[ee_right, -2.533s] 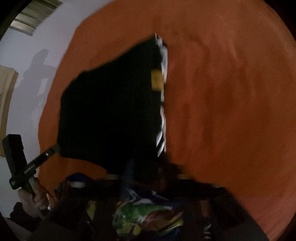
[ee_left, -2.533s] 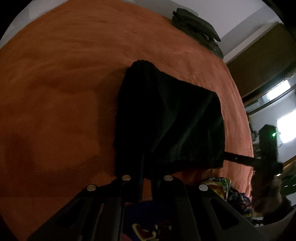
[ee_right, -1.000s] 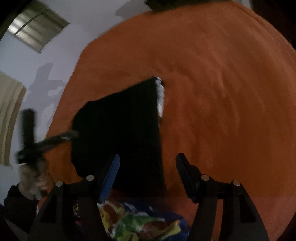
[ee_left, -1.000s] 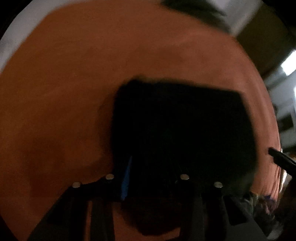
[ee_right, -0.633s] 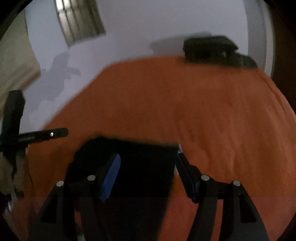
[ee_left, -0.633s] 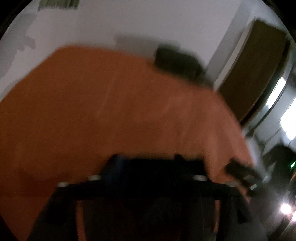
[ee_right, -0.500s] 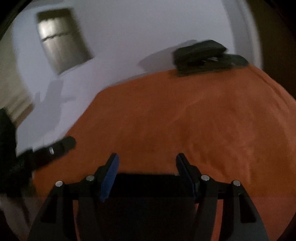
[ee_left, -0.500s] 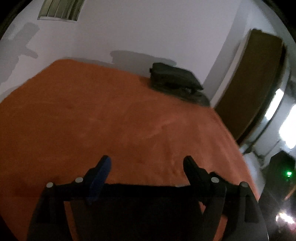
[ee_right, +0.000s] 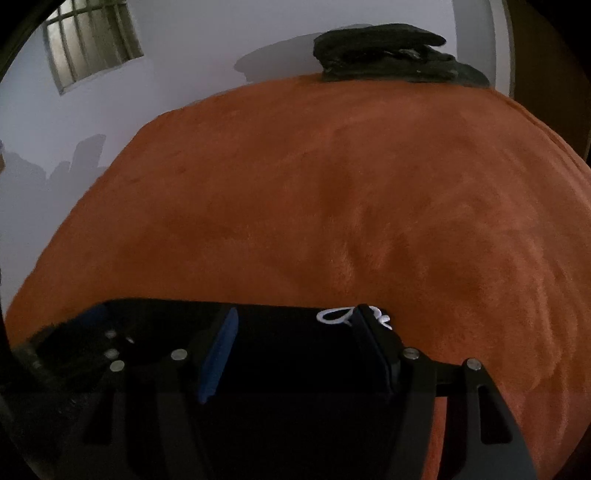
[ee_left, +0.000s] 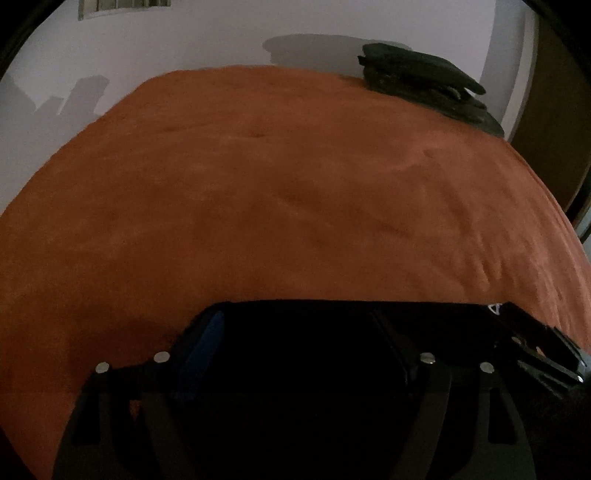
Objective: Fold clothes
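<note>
1. Left wrist view: a window (ee_left: 122, 4) is cut off at the top left of the pale wall.
2. The orange bed (ee_left: 258, 177) is seen to fill the middle of the view.
3. The left tool (ee_left: 295, 332) is held with its jaws spread wide; they have just been opening, and the black garment (ee_left: 314, 369) lies flat beneath and between them without being pinched. Its far edge runs straight across the bed near the fingertips.
4. A stack of dark folded clothes (ee_left: 424, 85) is set at the far right of the bed, against the wall, well apart from the garment.
5. The right tool (ee_left: 543, 350) is seen at the right edge, over the garment's right end.
6. Right wrist view: a barred window (ee_right: 92, 40) is seen at upper left.
7. The left tool (ee_right: 92, 343) is partly seen at lower left.
8. The right tool (ee_right: 295, 325) is held spread over the garment (ee_right: 295, 369), nothing being gripped; a white print (ee_right: 334, 315) shows beside its right finger.
</note>
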Tool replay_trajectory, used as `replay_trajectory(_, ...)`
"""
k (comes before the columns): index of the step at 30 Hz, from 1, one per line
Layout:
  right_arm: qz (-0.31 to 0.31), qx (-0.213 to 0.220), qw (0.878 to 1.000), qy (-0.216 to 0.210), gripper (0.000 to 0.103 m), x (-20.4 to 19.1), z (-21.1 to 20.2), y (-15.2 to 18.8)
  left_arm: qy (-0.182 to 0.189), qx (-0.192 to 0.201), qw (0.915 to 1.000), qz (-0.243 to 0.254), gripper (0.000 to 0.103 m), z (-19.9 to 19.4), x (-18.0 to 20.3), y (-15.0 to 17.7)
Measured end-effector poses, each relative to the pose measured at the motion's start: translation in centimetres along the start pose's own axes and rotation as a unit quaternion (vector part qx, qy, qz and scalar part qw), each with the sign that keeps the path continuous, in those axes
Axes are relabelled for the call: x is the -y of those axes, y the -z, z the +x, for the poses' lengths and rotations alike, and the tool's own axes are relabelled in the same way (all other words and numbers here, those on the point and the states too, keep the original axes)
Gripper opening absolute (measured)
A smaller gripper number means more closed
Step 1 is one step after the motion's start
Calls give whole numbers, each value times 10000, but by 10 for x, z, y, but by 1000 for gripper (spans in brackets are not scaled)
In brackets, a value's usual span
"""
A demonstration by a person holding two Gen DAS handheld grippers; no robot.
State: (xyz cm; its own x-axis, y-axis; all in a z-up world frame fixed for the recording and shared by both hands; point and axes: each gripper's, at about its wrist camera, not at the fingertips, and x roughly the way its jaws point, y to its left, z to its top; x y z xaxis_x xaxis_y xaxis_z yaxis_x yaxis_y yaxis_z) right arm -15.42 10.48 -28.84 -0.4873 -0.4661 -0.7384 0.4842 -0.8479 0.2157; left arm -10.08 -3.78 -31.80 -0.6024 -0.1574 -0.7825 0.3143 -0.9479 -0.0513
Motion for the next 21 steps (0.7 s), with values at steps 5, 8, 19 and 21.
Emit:
replay_trajectory(5,28,-11,10000,17,64,-1,-5,2,-81,-91,9998,181,76,1,17,1)
replay_trajectory(8,-26,-26,10000,74,64,-11,-6,-2,8,-133,9997,194,75,-8,9,4)
replay_trajectory(19,-38,-26,9999,90,64,-10,-3,0,137,-245,9986,451,68,-4,-11,3)
replay_trajectory(21,-53,-28,9999,112,64,-10,-2,-1,158,-276,9985,439,68,-3,-12,1)
